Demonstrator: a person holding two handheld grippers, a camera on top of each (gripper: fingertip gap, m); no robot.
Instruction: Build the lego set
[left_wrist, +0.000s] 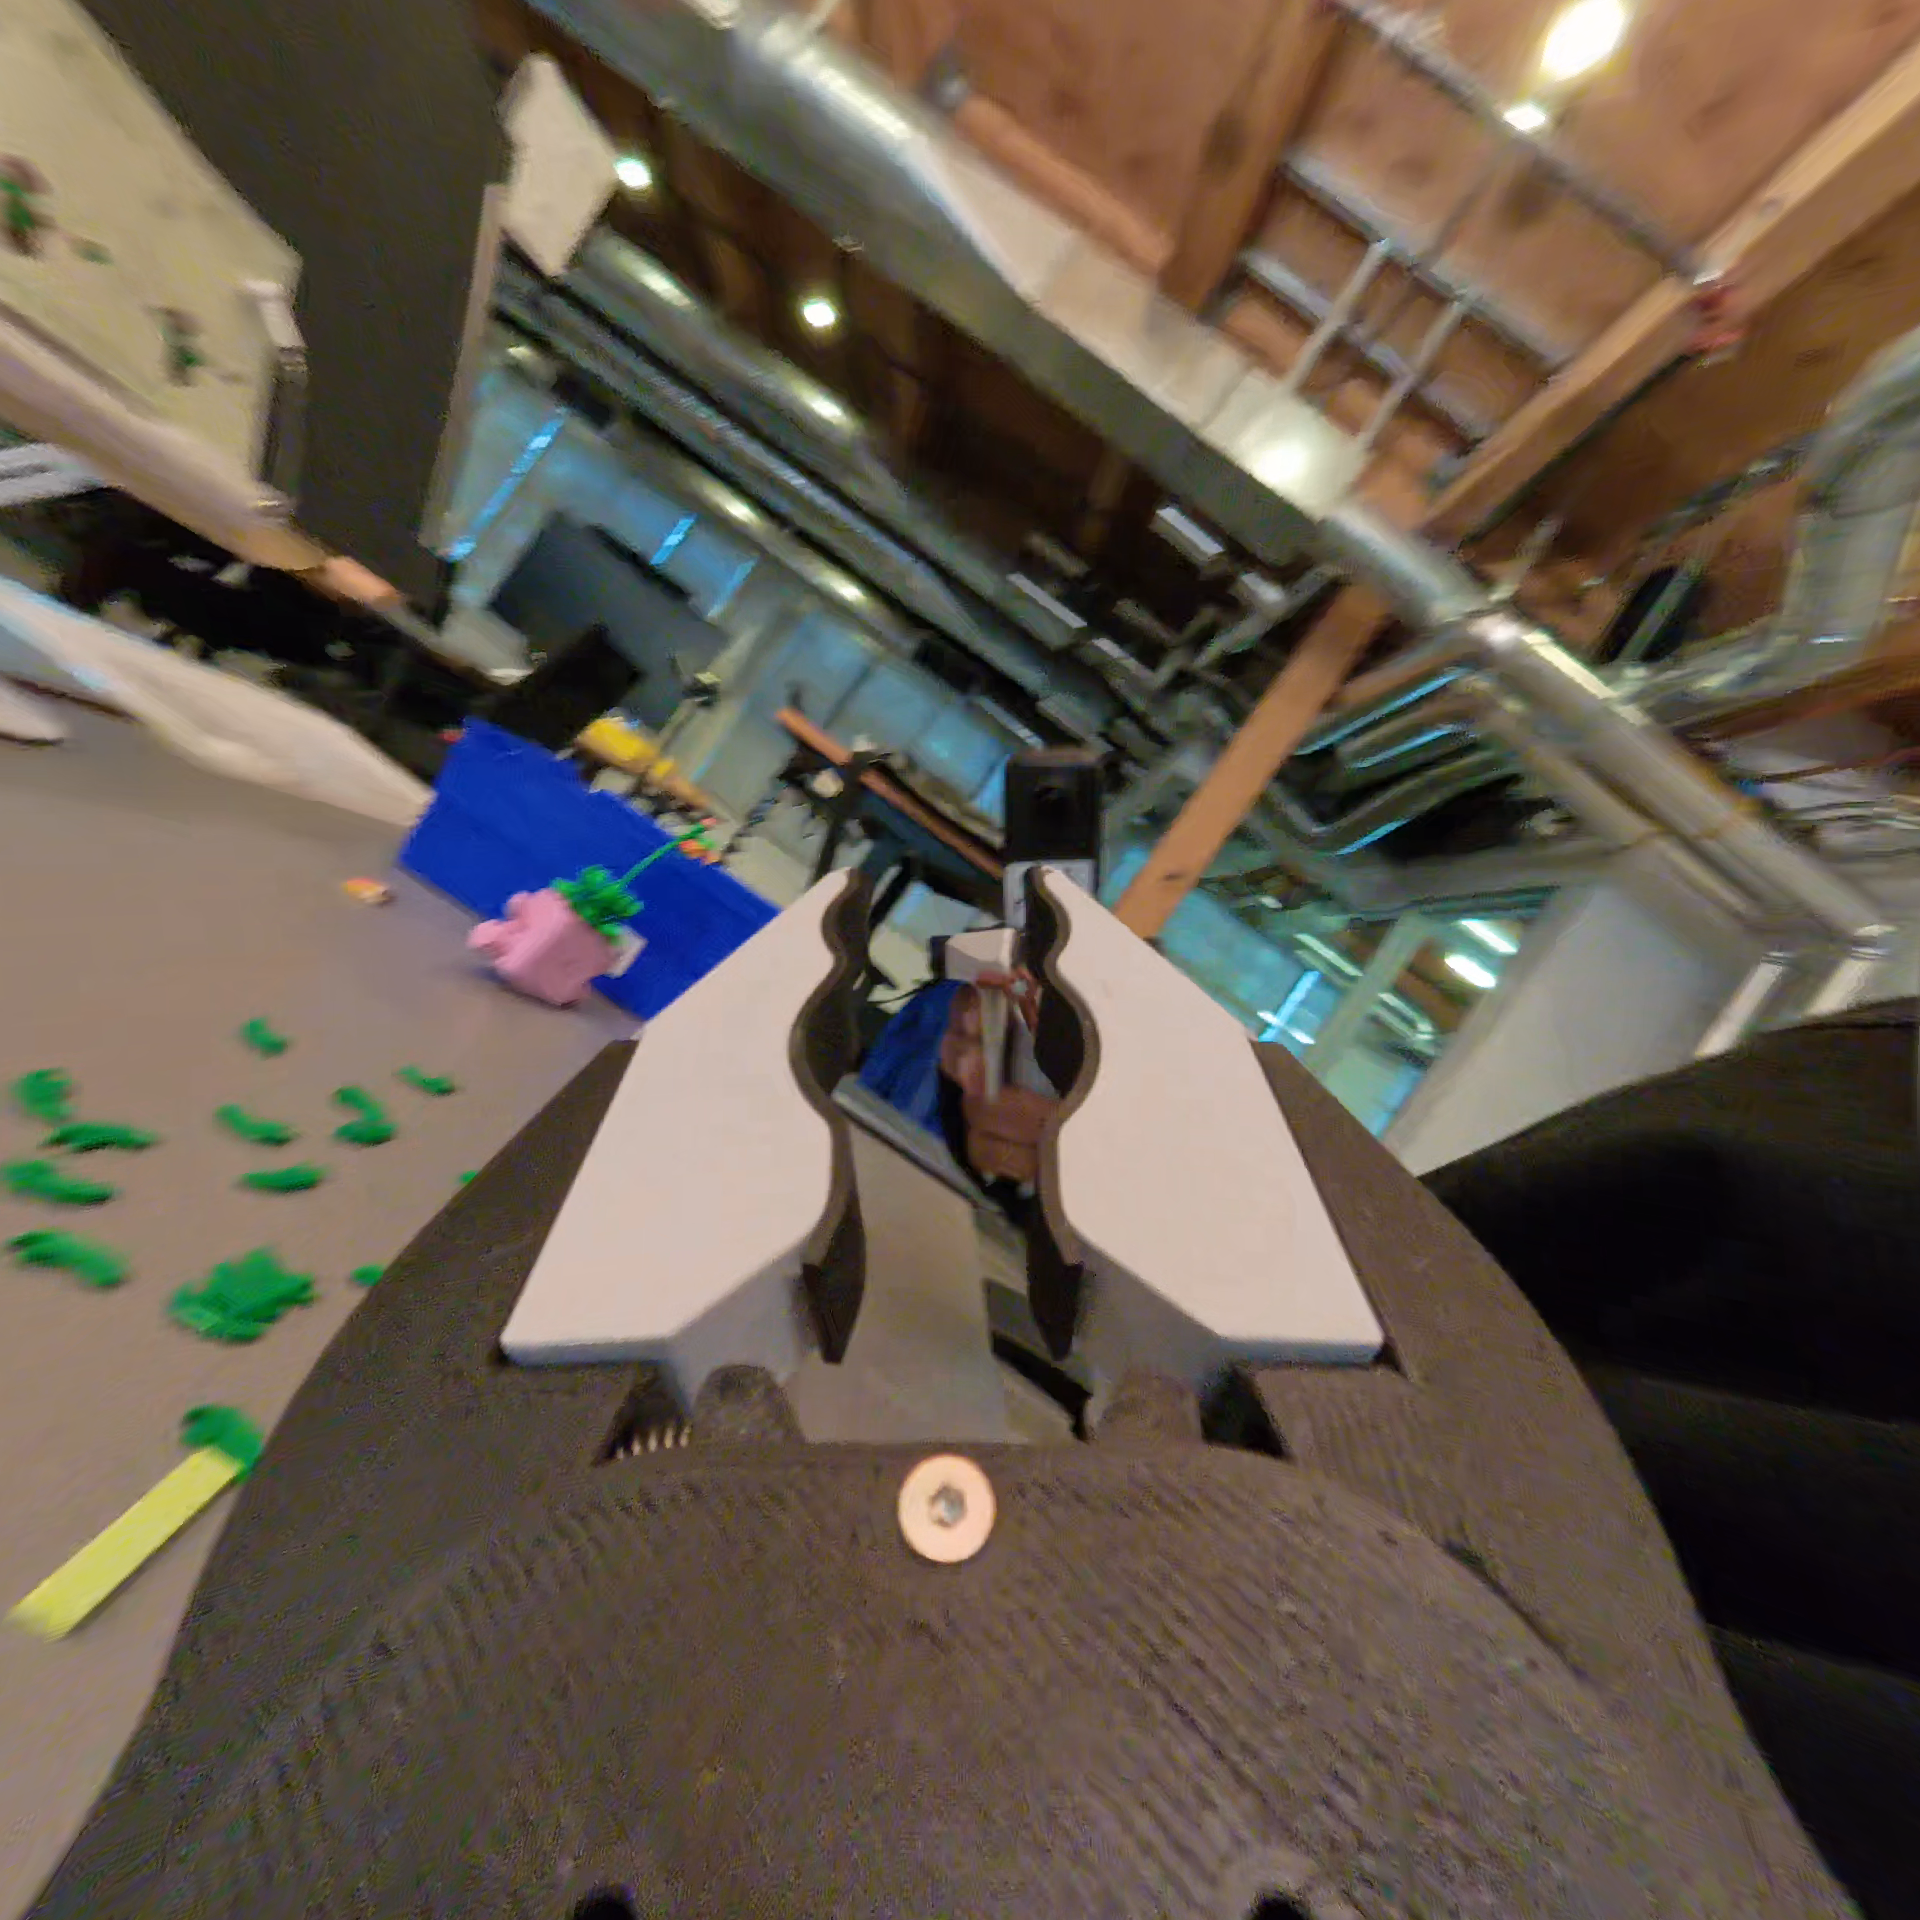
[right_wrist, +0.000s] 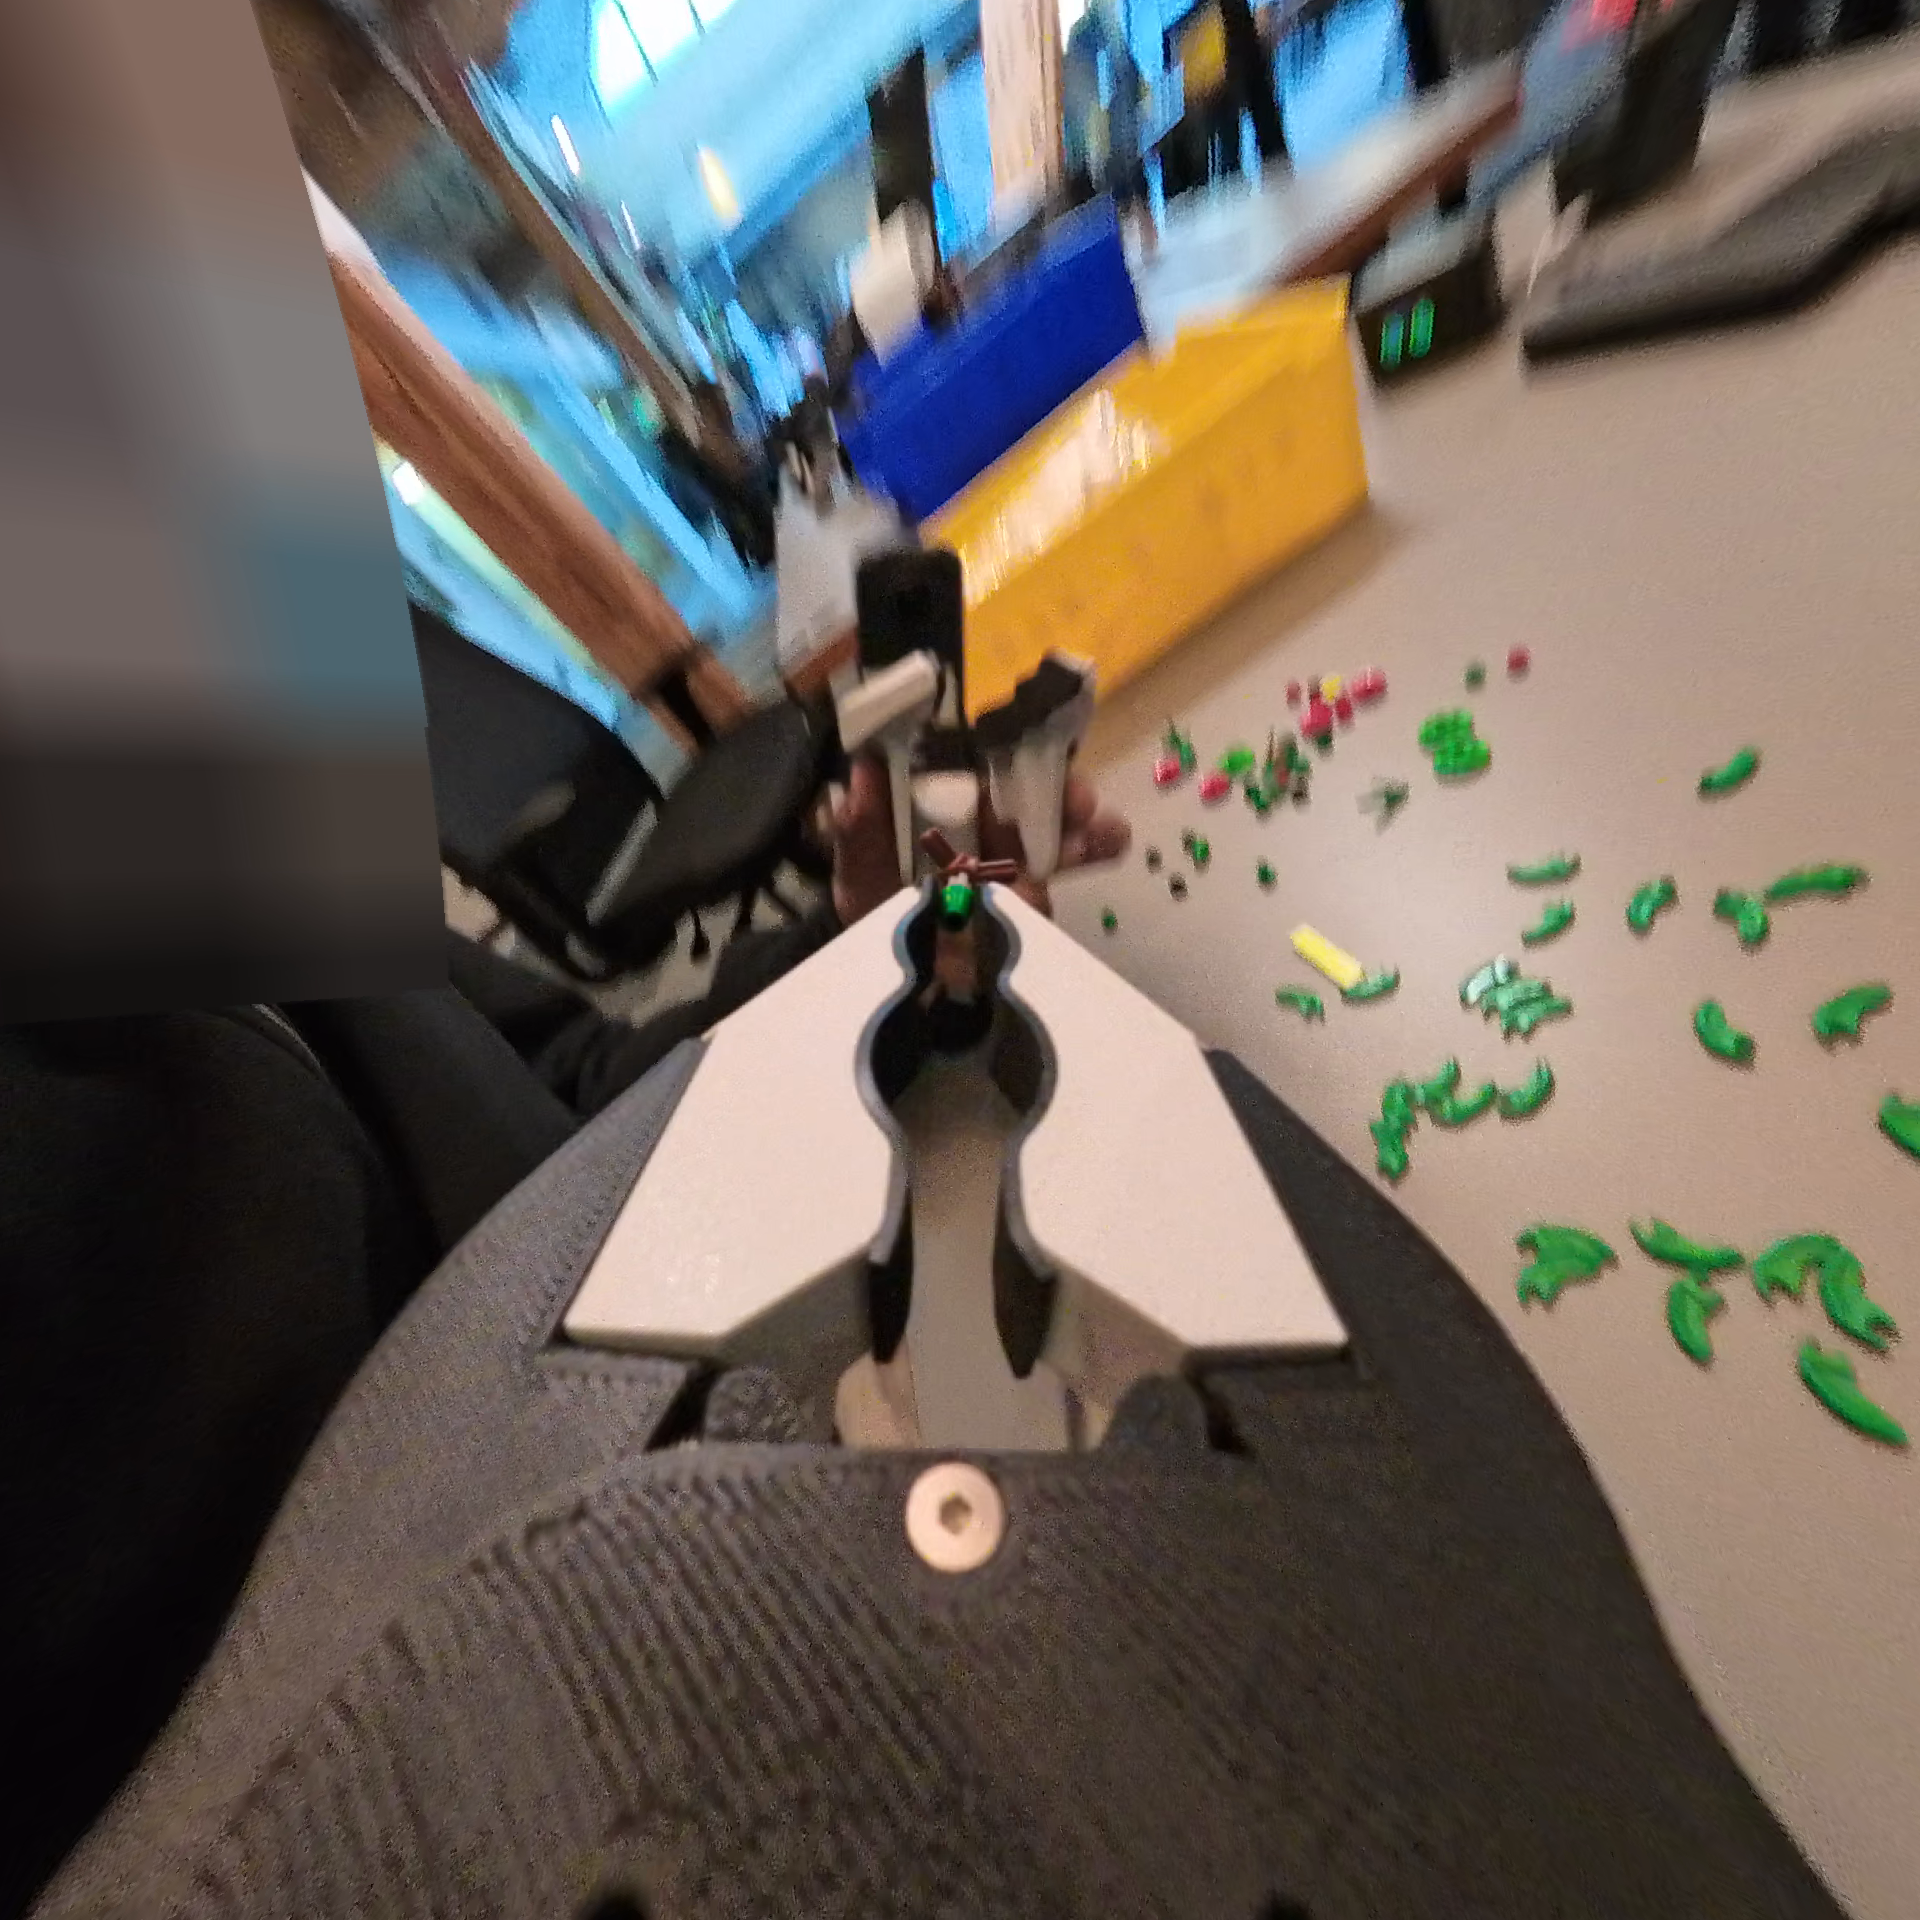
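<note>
My right gripper (right_wrist: 961, 896) is shut on a small brown lego stem with a green piece (right_wrist: 956, 899) at its tips and holds it up in the air. My left gripper (left_wrist: 948, 888) is open and empty, raised off the table and facing the right one. The right gripper (left_wrist: 1013, 977), held by a hand, shows through the left gripper's gap. The left gripper (right_wrist: 961, 727) shows beyond the held stem with its jaws apart. A pink lego pot with a green plant (left_wrist: 551, 940) stands on the grey table (left_wrist: 156, 935). Several loose green leaf pieces (left_wrist: 239, 1294) lie on it.
A blue bin (left_wrist: 582, 842) stands behind the pink pot. A yellow bin (right_wrist: 1153, 509) and a blue bin (right_wrist: 997, 353) stand at the table's far side. Green leaf pieces (right_wrist: 1714, 1288), small red pieces (right_wrist: 1320, 717) and a yellow piece (right_wrist: 1325, 951) are scattered on the right.
</note>
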